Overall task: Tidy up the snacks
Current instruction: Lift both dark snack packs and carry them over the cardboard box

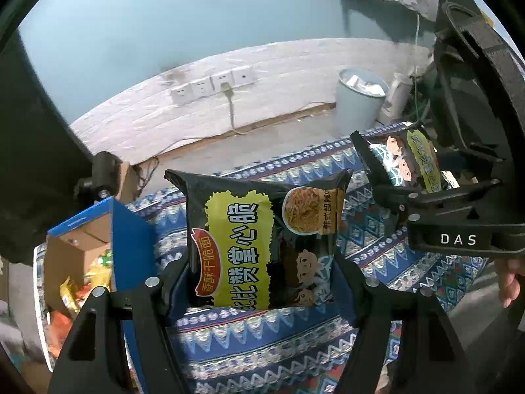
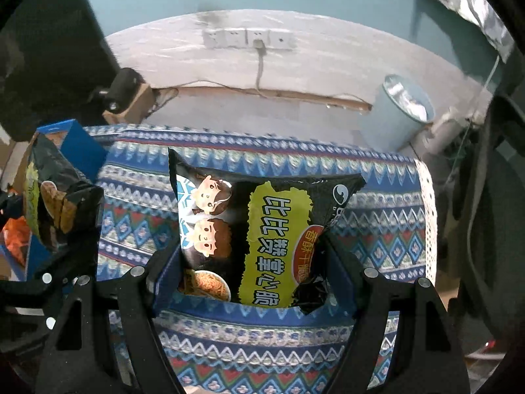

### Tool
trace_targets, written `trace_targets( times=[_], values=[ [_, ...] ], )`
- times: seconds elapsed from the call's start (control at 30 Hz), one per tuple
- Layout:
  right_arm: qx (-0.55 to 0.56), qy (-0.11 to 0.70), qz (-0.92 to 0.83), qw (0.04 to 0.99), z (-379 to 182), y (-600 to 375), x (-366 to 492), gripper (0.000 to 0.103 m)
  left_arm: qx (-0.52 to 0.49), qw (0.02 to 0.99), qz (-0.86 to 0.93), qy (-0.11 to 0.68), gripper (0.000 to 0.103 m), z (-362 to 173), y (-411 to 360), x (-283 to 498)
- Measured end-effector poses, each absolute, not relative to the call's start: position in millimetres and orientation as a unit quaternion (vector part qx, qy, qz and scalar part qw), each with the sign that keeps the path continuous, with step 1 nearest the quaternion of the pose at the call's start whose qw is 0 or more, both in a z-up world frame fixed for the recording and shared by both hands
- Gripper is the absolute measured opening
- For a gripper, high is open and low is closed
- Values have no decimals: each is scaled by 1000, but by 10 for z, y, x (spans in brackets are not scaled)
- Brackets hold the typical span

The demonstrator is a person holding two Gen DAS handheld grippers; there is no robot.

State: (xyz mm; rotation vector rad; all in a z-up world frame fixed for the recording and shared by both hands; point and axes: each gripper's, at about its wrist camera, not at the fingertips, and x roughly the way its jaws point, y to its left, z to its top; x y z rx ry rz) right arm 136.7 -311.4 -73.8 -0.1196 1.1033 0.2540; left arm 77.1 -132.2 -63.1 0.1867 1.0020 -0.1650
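Note:
Each gripper is shut on a black and yellow noodle snack packet, held in the air over the blue patterned tablecloth point(image 1: 262, 338). In the left wrist view my left gripper point(image 1: 261, 282) clamps its packet point(image 1: 249, 229) by the lower edge. To the right my right gripper point(image 1: 416, 164) holds the second packet point(image 1: 398, 154). The right wrist view has my right gripper point(image 2: 252, 279) pinching that packet point(image 2: 262, 229), and my left gripper point(image 2: 49, 226) with its packet point(image 2: 55, 197) at the far left. A blue cardboard box point(image 1: 131, 236) with several snacks inside stands at the table's left end.
Beyond the table's far edge are bare floor, a pale round bin point(image 1: 359, 98) and a white wall panel with sockets point(image 1: 213, 85) and a plugged cable. A dark bulky object point(image 1: 32, 164) rises at the left. A person's hand point(image 1: 508, 282) grips the right tool.

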Motion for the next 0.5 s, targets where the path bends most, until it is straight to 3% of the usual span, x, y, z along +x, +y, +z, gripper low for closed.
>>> trace_targets(
  times=[0.5],
  values=[
    [-85, 479, 190, 853, -292, -2261, 1263, 77, 79, 892, -17, 445, 73, -402, -548, 602]
  ],
)
